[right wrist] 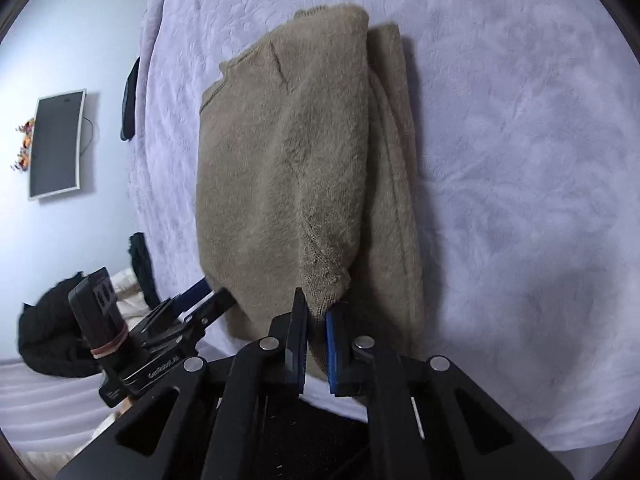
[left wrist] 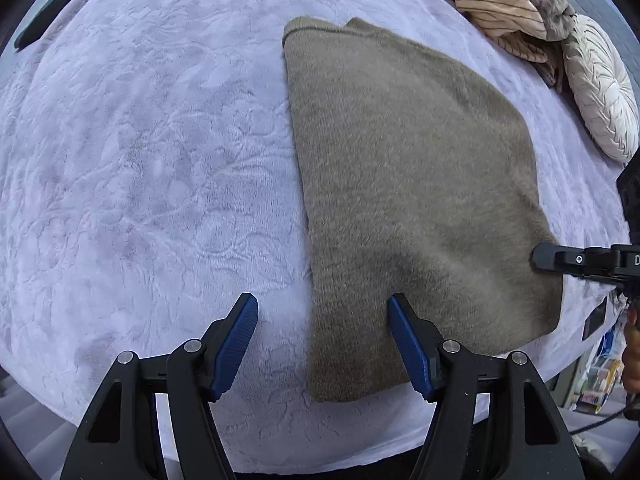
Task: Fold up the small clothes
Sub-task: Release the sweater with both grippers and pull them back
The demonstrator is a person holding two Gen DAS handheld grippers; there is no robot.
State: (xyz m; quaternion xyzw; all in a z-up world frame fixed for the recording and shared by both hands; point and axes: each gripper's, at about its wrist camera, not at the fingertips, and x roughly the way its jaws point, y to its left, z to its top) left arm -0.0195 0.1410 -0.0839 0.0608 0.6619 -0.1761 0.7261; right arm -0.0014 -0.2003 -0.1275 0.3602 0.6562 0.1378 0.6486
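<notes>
Both claws angle down: right claw [right wrist: 316, 312] pinches sweater [right wrist: 288, 160] corner

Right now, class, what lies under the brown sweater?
The brown sweater lies folded on a lilac blanket, which shows all around it. Its own lower layers peek out along one edge. Whatever else might sit beneath is covered.

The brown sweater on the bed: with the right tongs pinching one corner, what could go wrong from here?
1. The right tongs grip only a small tip of the sweater, so it may slip out when pulled.
2. The left tongs are open and hold nothing, so the folded layers may shift or unfold.
3. The striped clothes lie close to the sweater's far edge and could be dragged along.
</notes>
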